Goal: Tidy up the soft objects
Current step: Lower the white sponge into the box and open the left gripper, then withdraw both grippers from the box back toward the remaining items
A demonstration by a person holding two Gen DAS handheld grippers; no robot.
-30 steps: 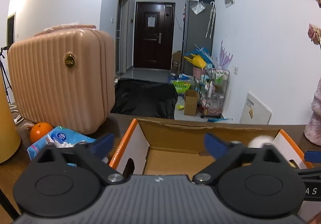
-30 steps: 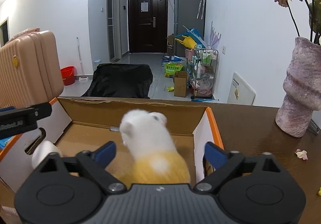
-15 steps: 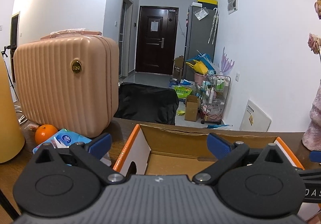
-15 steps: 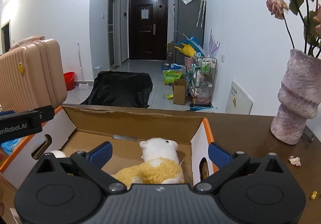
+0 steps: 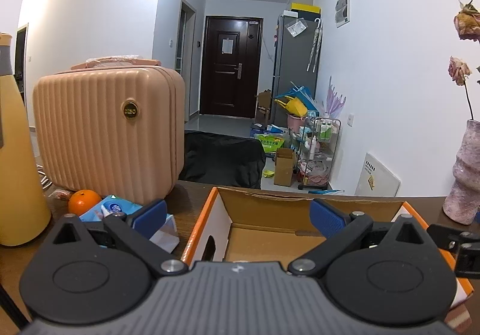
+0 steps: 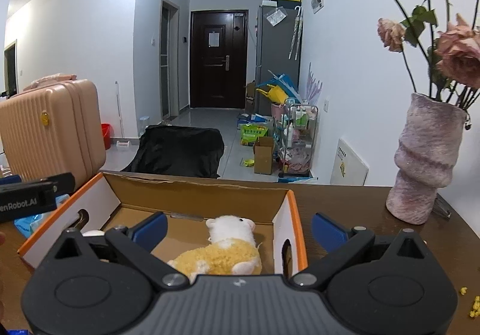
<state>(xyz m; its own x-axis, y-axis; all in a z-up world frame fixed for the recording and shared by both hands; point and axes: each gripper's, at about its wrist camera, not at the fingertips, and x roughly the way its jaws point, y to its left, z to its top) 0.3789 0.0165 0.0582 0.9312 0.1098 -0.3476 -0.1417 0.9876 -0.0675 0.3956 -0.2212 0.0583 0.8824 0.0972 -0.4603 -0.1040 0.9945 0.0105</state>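
Change: since a second ago the plush toy [image 6: 223, 251] has gone from between the right gripper's [image 6: 238, 228] blue pads to lying on the box floor, and that gripper's jaws have just been opening with nothing between them.
Desk [image 6: 354, 206]: dark wood; it carries the box, the suitcase, the vase and the smaller items.
Suitcase [image 5: 111, 131]: pink, ribbed, upright on the desk to the left of the box.
Cardboard box [image 6: 192, 188]: open-topped, orange-edged, white outside, brown inside; it sits in front of both grippers.
Vase [image 6: 426, 161]: mauve, textured, upright to the right of the box and apart from it, holding wilted pink roses [image 6: 459, 56].
Yellow bottle [image 5: 18, 161]: at the far left edge of the left wrist view.
Left gripper [image 5: 238, 212]: spread wide and empty, one pad over the tissue pack, the other over the box.
Right gripper: spread wide and empty above the box's near end.
Plush toy: yellow body, white head, lying on its side in the box's right half, near the right wall.
Tissue pack [image 5: 112, 209]: blue, beside the suitcase base.
Orange [image 5: 84, 200]: touching the tissue pack's left side.
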